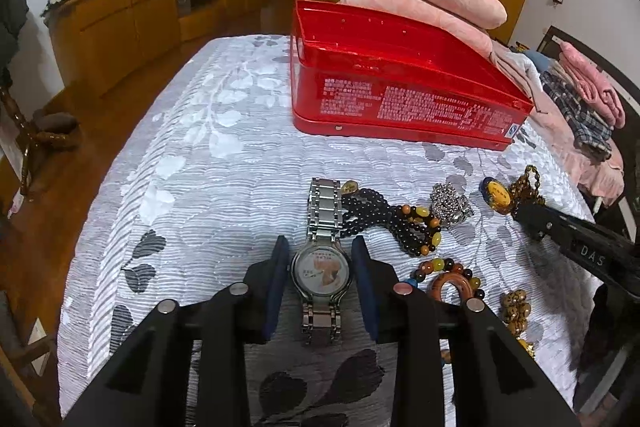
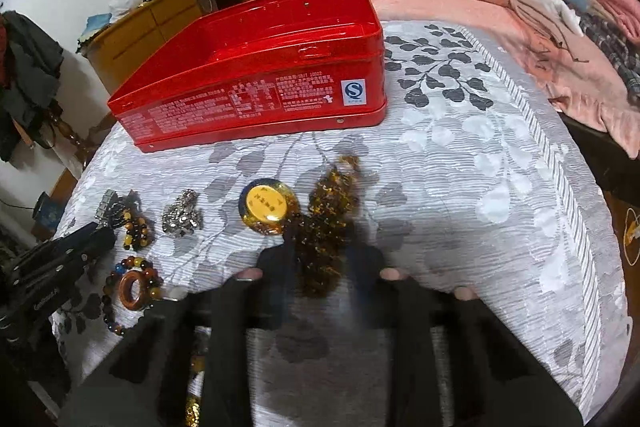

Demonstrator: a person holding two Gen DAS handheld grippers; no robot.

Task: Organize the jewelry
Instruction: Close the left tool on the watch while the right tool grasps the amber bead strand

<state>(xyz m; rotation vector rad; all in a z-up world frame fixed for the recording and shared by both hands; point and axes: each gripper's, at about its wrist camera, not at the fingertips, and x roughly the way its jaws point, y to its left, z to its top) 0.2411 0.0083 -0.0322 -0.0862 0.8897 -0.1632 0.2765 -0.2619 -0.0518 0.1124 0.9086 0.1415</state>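
Left gripper point(image 1: 320, 259) pads press both sides of silver watch point(image 1: 322, 267) face, in front of red tin point(image 1: 400, 87) on bedspread point(image 1: 180, 167). Right gripper point(image 2: 320, 267) blurred, jaws straddle amber bead strand point(image 2: 326, 227) right of watch; contact indiscernible. Black bead bracelet point(image 1: 384, 217) between watch and strand.

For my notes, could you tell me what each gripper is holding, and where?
Left gripper: the watch, by the sides of its case. Right gripper: the amber bead strand sits between its jaws; blur hides whether they grip.
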